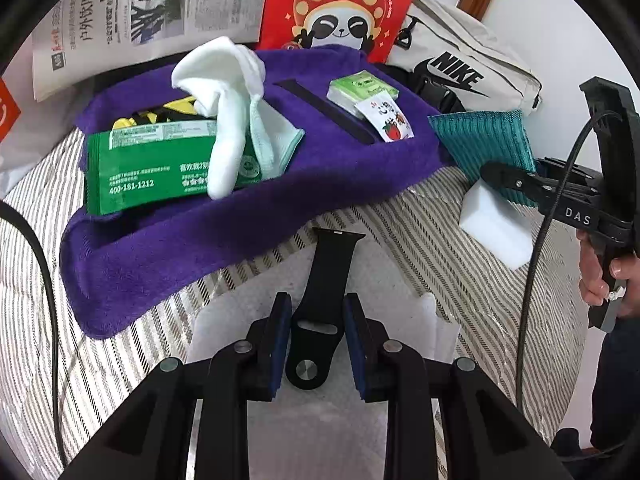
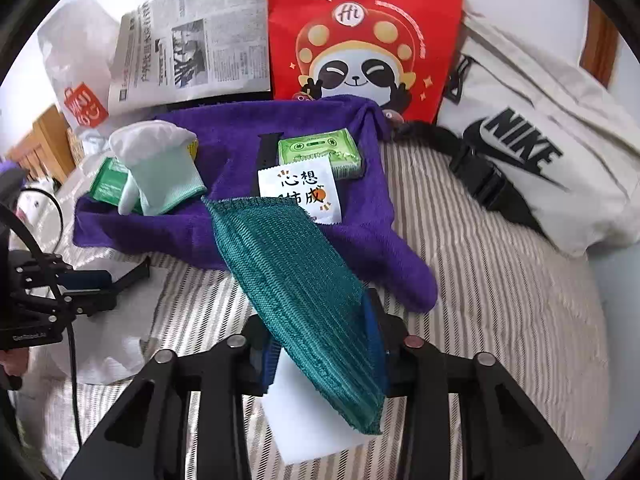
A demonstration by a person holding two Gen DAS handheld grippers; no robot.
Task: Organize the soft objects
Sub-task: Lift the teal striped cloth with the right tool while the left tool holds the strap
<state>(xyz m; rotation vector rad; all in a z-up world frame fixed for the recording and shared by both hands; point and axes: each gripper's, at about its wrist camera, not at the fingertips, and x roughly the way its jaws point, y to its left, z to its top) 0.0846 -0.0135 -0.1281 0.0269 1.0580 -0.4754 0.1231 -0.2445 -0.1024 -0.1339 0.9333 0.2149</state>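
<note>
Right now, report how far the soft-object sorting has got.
Done: the white sock, green wipes pack, tissue packets and one black strap already lie on the purple towel.
In hand: the right gripper is shut on the teal cloth.
Left: the second strap sits between the open left gripper's fingers, and the white sponge remains off the towel.

Ahead of the left hand-held gripper (image 1: pixel 316 344) a black watch strap (image 1: pixel 320 304) lies between its spread fingers, and beyond the strap's far end the purple towel (image 1: pixel 192 256) blocks the way, piled with a green packet (image 1: pixel 156 168) and a white cloth (image 1: pixel 224 92). To its right, striped bedding (image 1: pixel 436 236) lies bare up to a white foam block (image 1: pixel 500 228). Ahead of the right hand-held gripper (image 2: pixel 320 356), a teal cloth (image 2: pixel 292 292) fills the path, with bare bedding to its right as far as the white bag (image 2: pixel 540 152).
</note>
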